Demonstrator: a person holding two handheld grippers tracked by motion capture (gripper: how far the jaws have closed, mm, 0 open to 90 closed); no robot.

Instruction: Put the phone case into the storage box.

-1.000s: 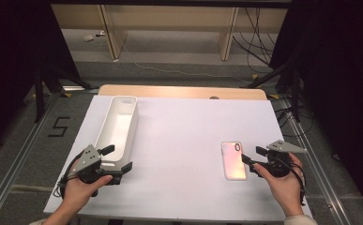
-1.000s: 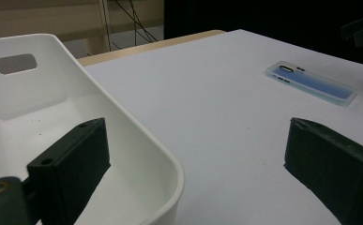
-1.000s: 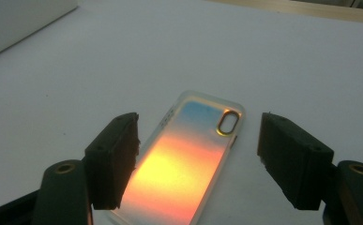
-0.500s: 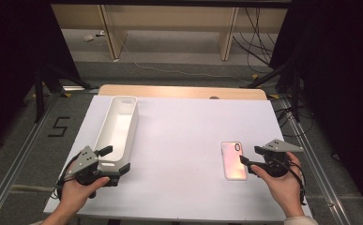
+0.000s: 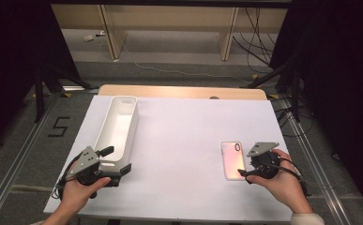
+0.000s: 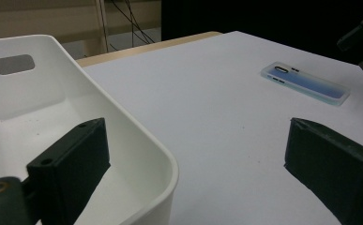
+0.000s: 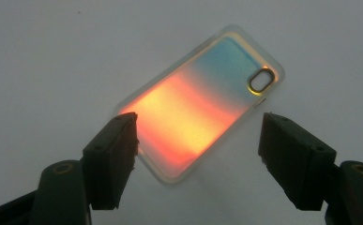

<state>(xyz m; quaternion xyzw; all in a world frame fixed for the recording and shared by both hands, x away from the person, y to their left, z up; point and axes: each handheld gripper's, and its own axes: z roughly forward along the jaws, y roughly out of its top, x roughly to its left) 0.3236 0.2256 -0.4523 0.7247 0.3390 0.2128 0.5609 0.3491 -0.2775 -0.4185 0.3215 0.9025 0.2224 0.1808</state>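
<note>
The phone case point(image 5: 233, 160) lies flat at the lower right of the high view, just beside the right gripper point(image 5: 245, 175), whose jaws stand wide with one already over a corner of the case. To grip well, bring both jaws down astride its narrow width before closing. The left gripper point(image 5: 118, 161), also spread apart, straddles the near wall of the white bin point(image 5: 118, 127) at lower left.
</note>
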